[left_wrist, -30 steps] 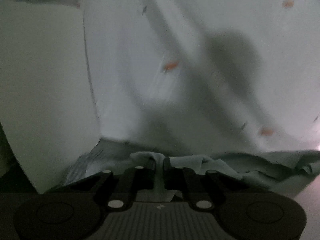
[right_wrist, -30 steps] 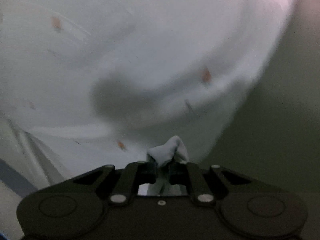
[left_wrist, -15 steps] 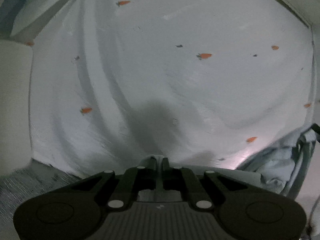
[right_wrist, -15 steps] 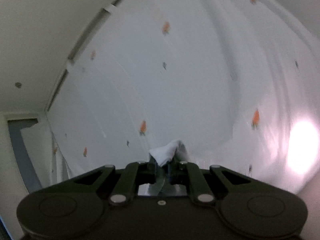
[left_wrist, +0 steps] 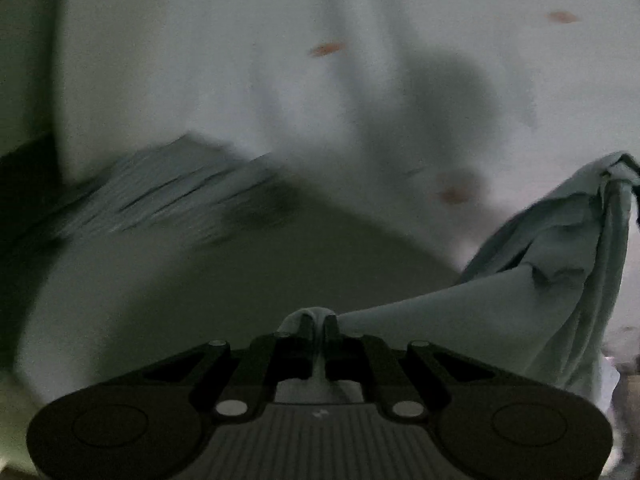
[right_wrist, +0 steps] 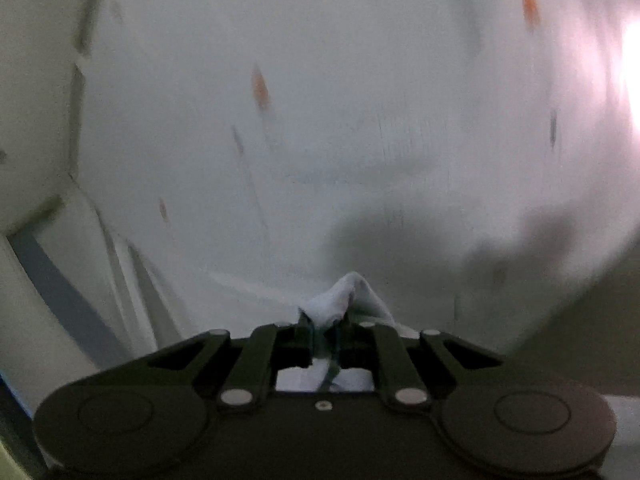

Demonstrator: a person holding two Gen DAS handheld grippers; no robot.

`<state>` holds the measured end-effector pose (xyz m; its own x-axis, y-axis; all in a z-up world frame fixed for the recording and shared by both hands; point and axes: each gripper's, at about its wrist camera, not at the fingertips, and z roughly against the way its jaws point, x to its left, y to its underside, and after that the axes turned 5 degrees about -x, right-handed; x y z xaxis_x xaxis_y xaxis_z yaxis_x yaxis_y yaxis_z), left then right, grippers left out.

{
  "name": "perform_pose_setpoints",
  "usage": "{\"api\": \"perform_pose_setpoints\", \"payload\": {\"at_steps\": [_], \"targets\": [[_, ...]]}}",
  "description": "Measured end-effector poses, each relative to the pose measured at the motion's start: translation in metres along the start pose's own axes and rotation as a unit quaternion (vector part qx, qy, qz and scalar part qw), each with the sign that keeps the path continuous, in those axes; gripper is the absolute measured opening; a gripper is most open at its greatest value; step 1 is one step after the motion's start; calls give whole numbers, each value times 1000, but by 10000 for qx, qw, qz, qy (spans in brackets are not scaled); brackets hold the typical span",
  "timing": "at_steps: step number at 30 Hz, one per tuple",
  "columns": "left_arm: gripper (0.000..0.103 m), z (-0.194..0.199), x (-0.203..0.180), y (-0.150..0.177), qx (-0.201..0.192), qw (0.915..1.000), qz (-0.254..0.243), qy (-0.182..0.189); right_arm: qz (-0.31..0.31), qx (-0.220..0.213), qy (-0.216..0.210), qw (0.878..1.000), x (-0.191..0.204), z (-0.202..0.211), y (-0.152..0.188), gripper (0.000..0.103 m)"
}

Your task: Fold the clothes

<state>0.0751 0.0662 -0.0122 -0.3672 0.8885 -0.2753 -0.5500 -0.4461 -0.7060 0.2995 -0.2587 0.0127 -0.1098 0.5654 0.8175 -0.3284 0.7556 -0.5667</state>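
Observation:
A white garment [left_wrist: 360, 100] printed with small orange carrots hangs spread across both views, blurred by motion. My left gripper [left_wrist: 318, 322] is shut on a pinch of its pale grey-green edge, which runs off to the right into a bunched fold [left_wrist: 560, 280]. In the right wrist view the same garment [right_wrist: 360, 140] fills the frame. My right gripper [right_wrist: 324, 320] has a peaked tuft of the white cloth [right_wrist: 348, 292] between its pads; its jaws are opening slightly, and the tuft still sits pinched there.
A pale table surface [left_wrist: 240, 280] lies below the hanging cloth in the left wrist view, with a grey striped cloth [left_wrist: 168, 184] on it at the left. A grey-blue strip [right_wrist: 52, 280] and a pale wall show at the right view's left edge. A bright glare [right_wrist: 628, 60] shines at the far right.
The left view has swung down and sideways: the table and the striped cloth now show under the garment. The right view has shifted fast, and its fingers stand a little wider apart.

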Motion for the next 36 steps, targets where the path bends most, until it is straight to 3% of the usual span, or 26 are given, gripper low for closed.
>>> {"api": "perform_pose_setpoints", "payload": {"at_steps": [1,2,3,6,9,12,15,18,21,24,27,30,32,36], "targets": [[6,-7,13,2,158,9994,55,-298,49,381,230,9990,-3,-22,21,30],[7,-14,26,5,322,9982,99,-503,98,762,459,9960,-6,-45,43,51],[9,-21,39,7,490,9965,137,-667,229,923,617,9935,-8,-53,61,55],[10,-27,45,1,508,9963,-176,-675,456,1139,980,9876,-20,-54,105,59],[17,-30,48,-6,469,9955,-537,-628,262,1008,1382,9849,-53,-23,119,62],[20,-48,22,-7,627,9927,-1011,-218,93,668,2135,9746,-90,22,117,62],[28,-69,-15,6,842,9826,-1635,267,-187,296,2836,9583,-125,74,117,64],[38,-87,-60,30,1085,9642,-2293,770,-582,-63,3424,9377,-158,127,123,64],[41,-107,-104,53,1426,9424,-2738,1288,-1092,-360,3841,9161,-189,174,139,64],[45,-130,-147,75,1834,9188,-3052,1704,-2152,-787,3894,8921,-218,213,164,64],[47,-150,-179,90,2092,9025,-3213,1964,-3010,-992,3846,8670,-240,236,192,63],[59,-167,-212,103,2157,8764,-3693,2215,-3286,-1005,3851,8565,-248,243,207,63],[60,-173,-232,113,2122,8567,-4103,2296,-3493,-1020,3781,8512,-248,243,216,63],[65,-200,-268,127,1882,8265,-4687,2484,-3526,-933,3741,8527,-242,225,221,63]]}}
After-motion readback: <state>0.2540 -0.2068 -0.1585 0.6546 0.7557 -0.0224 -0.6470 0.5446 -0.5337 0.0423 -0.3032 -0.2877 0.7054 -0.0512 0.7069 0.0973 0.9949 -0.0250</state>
